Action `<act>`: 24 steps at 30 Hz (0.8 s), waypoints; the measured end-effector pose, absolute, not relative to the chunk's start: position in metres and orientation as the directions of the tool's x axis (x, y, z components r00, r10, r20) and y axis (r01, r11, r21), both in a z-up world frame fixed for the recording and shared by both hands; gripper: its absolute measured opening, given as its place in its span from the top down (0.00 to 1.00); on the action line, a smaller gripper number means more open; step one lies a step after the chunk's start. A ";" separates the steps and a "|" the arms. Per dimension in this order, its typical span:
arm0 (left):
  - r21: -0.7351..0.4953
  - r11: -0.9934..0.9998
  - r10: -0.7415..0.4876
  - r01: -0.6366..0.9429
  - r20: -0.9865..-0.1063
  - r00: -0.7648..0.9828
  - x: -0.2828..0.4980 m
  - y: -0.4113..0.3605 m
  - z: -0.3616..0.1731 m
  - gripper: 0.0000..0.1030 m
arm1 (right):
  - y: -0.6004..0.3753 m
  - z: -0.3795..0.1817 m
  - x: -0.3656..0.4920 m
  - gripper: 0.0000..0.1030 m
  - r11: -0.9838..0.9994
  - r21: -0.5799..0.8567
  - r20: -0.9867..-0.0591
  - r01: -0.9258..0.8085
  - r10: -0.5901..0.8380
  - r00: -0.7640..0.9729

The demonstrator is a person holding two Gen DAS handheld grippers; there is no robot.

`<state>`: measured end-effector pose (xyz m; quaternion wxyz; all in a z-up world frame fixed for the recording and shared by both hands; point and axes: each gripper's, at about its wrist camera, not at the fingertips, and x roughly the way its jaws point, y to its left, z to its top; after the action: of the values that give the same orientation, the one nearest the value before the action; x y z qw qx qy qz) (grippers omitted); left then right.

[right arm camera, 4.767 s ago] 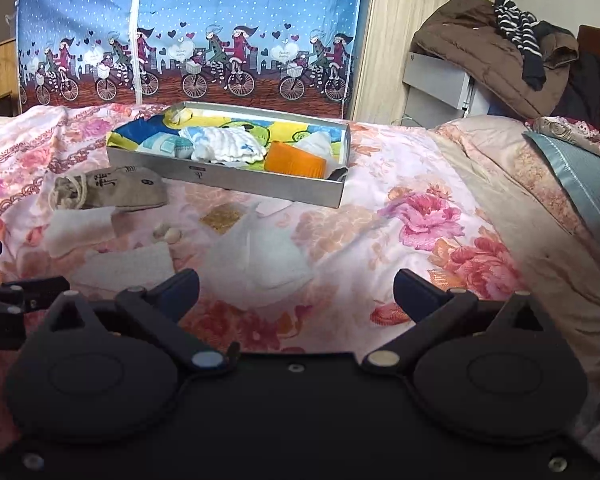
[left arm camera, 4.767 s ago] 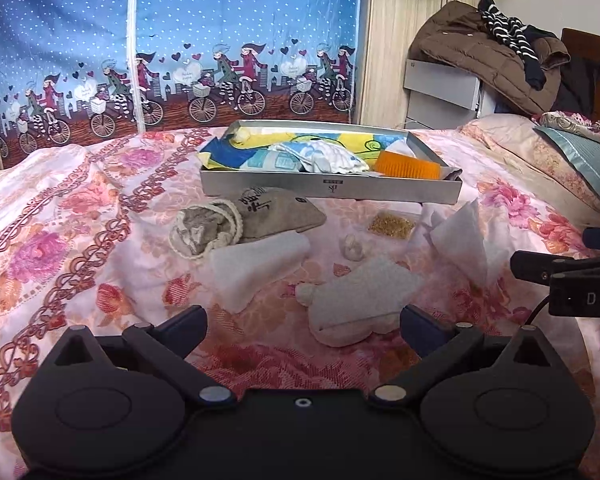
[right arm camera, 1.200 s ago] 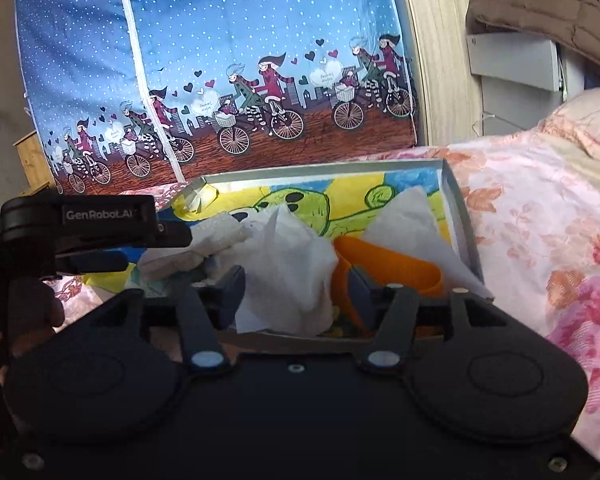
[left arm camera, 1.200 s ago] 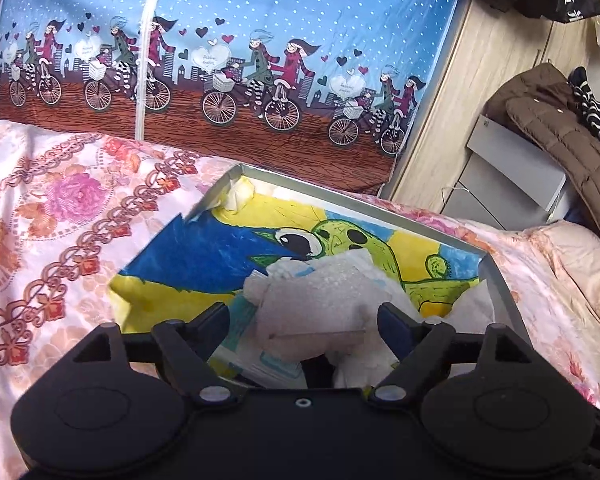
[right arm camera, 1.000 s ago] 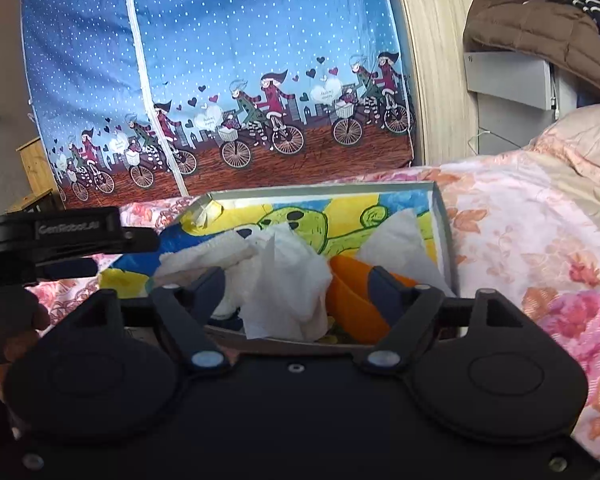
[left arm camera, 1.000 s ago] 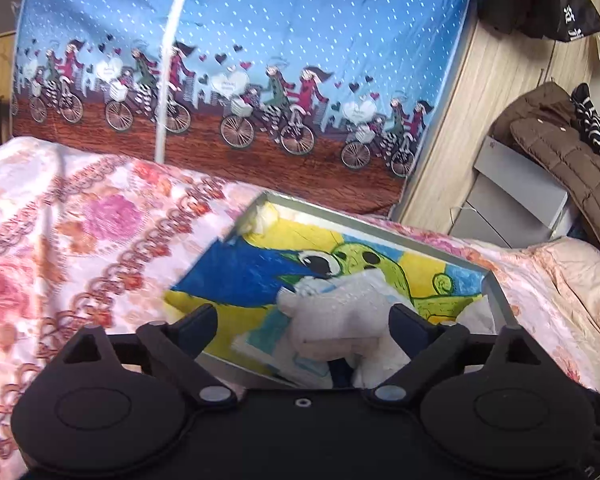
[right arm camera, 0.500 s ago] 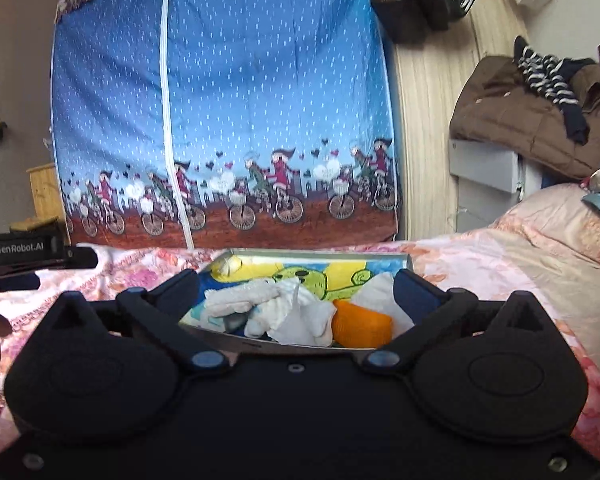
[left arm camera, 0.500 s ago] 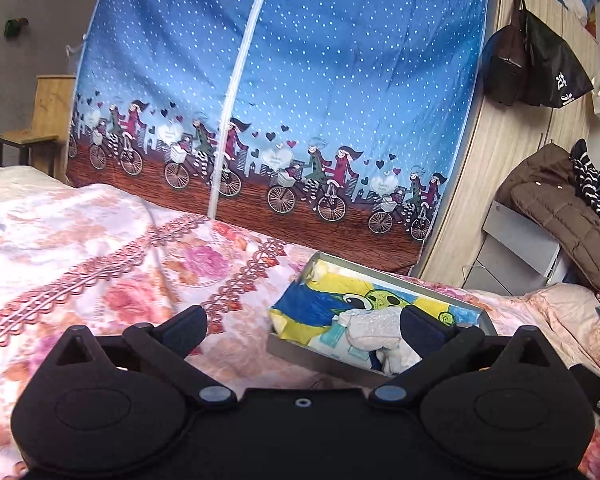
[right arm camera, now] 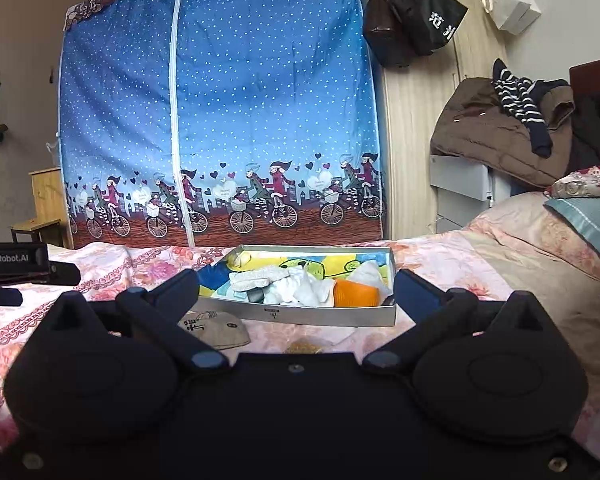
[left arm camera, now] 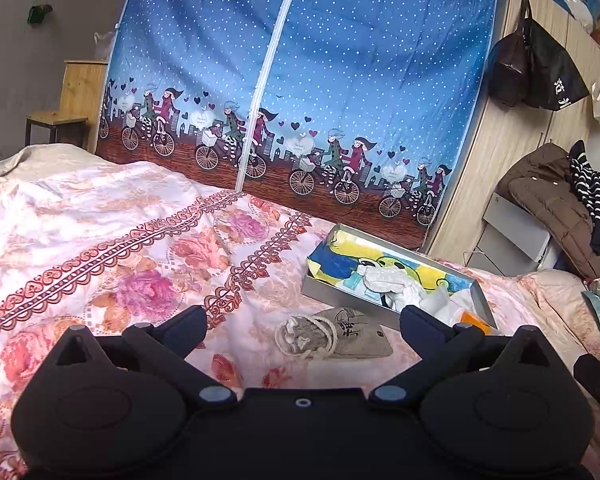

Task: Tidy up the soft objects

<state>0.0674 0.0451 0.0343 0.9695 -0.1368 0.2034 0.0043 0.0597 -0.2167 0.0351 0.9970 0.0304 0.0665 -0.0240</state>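
A silver box (right arm camera: 300, 314) lined with a cartoon picture sits on the floral bedspread (left arm camera: 100, 248). Inside it lie a white textured cloth (right arm camera: 256, 280), crumpled white cloths (right arm camera: 304, 290) and an orange piece (right arm camera: 356, 294). In the left wrist view the same box (left arm camera: 348, 302) is ahead to the right. A grey drawstring pouch (left arm camera: 340, 338) lies on the bed in front of it. My left gripper (left arm camera: 304, 320) is open and empty, back from the pouch. My right gripper (right arm camera: 300, 284) is open and empty, short of the box. The pouch (right arm camera: 214, 326) shows behind its left finger.
A blue bicycle-print wardrobe curtain (right arm camera: 220, 120) stands behind the bed. Bags (right arm camera: 412, 12) hang on a wooden wardrobe. A brown jacket (right arm camera: 496, 132) lies on a white drawer unit at the right, with pillows (right arm camera: 580, 208) nearby. A small yellowish item (right arm camera: 304, 346) lies before the box.
Both grippers have let go of white cloths, which now lie in the box. Their jaws have opened wide and both have drawn back and up from the box.
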 end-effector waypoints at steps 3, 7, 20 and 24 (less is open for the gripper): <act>-0.256 0.965 -0.047 -0.062 -0.397 0.917 0.053 0.046 0.037 0.01 | -0.216 0.037 0.046 0.00 0.995 0.069 -0.128 0.070 -0.060 0.990; -0.254 0.965 -0.049 -0.064 -0.418 0.907 0.040 0.048 0.036 0.01 | -0.222 0.032 0.032 0.00 0.990 0.092 -0.151 0.107 -0.092 0.984; -0.186 0.971 0.028 -0.153 -0.544 0.839 0.027 0.055 0.009 0.01 | -0.207 0.022 0.034 0.00 0.991 0.011 -0.205 0.134 -0.128 0.970; -0.168 0.972 0.046 -0.163 -0.548 0.835 0.030 0.057 0.007 0.01 | -0.208 0.016 0.044 0.00 0.989 -0.016 -0.229 0.148 -0.148 0.962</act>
<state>0.0296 0.0565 0.0074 0.9522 -0.1046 0.2817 0.0549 0.0438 -0.2077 0.0164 0.9905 0.0008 0.1154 -0.0747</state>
